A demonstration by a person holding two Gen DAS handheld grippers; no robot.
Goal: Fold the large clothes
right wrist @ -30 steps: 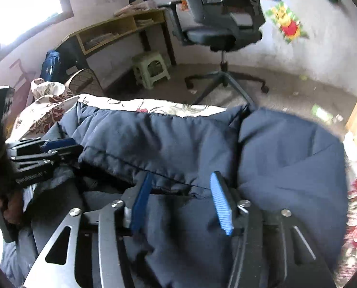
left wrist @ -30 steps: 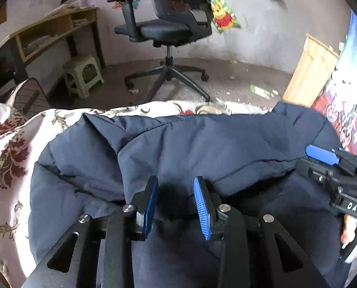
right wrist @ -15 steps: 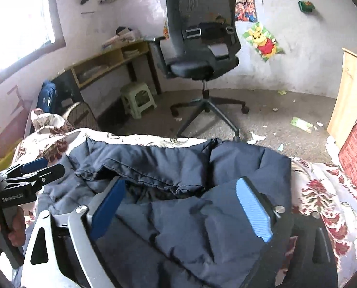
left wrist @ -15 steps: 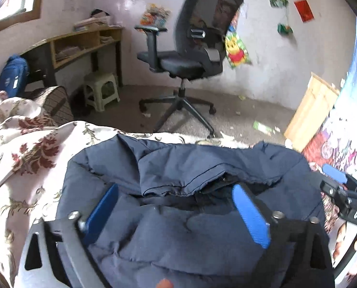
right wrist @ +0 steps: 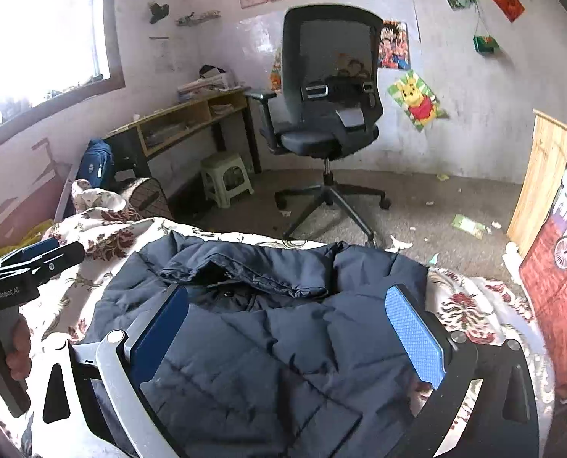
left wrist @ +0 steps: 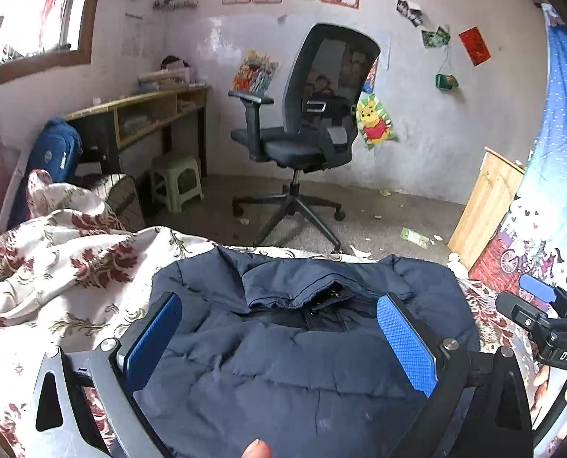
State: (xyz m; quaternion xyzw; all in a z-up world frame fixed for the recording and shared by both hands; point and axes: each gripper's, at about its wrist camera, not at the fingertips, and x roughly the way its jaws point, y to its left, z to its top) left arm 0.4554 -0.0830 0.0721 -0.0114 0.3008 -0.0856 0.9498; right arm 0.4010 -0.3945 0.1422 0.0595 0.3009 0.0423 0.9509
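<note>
- Meanwhile, the navy padded jacket (left wrist: 295, 362) lay folded on the floral bedspread (left wrist: 54, 278); a second ago both grippers sat low over it, fingers nearly closed.
- Left gripper (left wrist: 279, 328) stood wide apart, gripping nothing; right gripper (right wrist: 287, 324) was opening, nothing pinched between its fingers.
- Jacket's near edge was cut off below the frames.
- Beyond stood an office chair (right wrist: 329, 114), then a stool (right wrist: 226, 179).

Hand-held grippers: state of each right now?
Left hand-held gripper: open, holding nothing, above the jacket.
Right hand-held gripper: jaws opening, nothing gripped.
</note>
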